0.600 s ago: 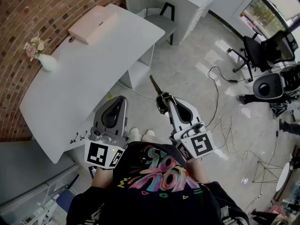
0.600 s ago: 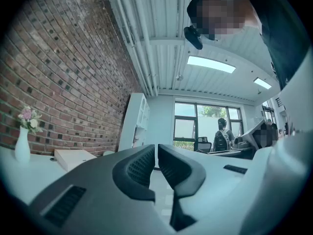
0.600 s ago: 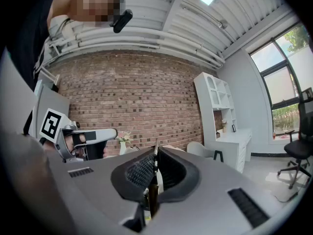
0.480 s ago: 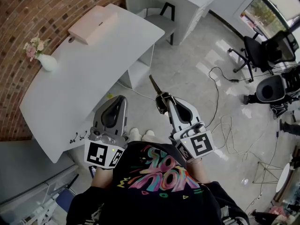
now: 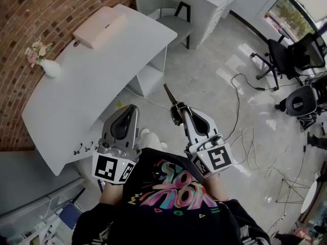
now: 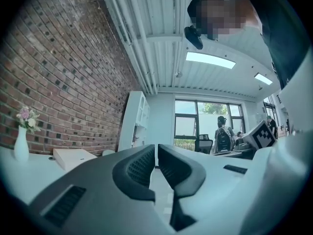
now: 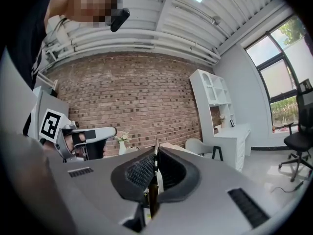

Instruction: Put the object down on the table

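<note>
One shoe [image 5: 148, 136] has stepped forward toward the tabletop [image 5: 87, 80] since a moment ago; both claws sit much as they were. The object [image 5: 170, 97], slim and blade-like with a darker near end, is up in the air over the floor [image 5: 204, 75], well clear of the tabletop. The right claw [image 5: 177, 112] has it pinched, jaws closed tight on the near end so the thin part pokes out ahead. The left claw [image 5: 129, 110] is level beside it, jaws drawn together with nothing between them, near the tabletop's front edge. On that white, curved tabletop stand a vase [image 5: 51, 68] of flowers and a pale box [image 5: 99, 27], along the brick wall. A grey chair [image 5: 158, 6] sits past the far end.
</note>
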Demonstrator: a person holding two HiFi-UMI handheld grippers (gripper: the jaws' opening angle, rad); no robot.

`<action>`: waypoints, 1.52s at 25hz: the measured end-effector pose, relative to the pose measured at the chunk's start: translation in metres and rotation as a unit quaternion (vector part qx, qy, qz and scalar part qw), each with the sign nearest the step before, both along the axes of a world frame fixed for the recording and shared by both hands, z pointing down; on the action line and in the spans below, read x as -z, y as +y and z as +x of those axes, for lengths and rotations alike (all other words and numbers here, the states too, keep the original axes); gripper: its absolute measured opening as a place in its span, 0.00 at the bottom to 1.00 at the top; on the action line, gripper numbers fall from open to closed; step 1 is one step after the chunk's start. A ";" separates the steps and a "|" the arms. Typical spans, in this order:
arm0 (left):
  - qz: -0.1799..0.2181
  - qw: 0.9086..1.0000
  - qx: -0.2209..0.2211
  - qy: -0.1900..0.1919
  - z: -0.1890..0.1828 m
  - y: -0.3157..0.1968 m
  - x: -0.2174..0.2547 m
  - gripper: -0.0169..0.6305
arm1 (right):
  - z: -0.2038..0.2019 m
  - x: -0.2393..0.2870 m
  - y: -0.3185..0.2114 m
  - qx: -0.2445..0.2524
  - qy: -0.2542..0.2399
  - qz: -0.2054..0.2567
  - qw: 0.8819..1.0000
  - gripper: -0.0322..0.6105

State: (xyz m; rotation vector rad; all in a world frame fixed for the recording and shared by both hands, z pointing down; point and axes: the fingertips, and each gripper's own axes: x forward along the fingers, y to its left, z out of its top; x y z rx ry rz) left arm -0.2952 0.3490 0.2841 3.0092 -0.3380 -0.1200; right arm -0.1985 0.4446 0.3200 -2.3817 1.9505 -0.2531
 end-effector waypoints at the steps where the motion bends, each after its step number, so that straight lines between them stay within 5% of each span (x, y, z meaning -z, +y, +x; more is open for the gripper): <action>1: 0.000 1.000 0.001 -0.001 0.003 -0.002 -0.001 0.08 | 0.003 -0.002 -0.001 0.000 -0.004 -0.001 1.000 0.08; 13: -0.010 1.000 0.008 -0.009 0.066 -0.065 -0.013 0.08 | 0.061 -0.020 -0.066 0.019 -0.023 -0.014 0.999 0.08; 22: -0.017 1.000 0.012 -0.006 0.148 -0.172 -0.006 0.08 | 0.145 -0.011 -0.178 0.035 -0.019 -0.025 0.999 0.08; 38: -0.038 0.998 0.036 -0.022 0.199 -0.298 -0.029 0.08 | 0.214 -0.026 -0.309 0.038 -0.025 -0.040 0.998 0.08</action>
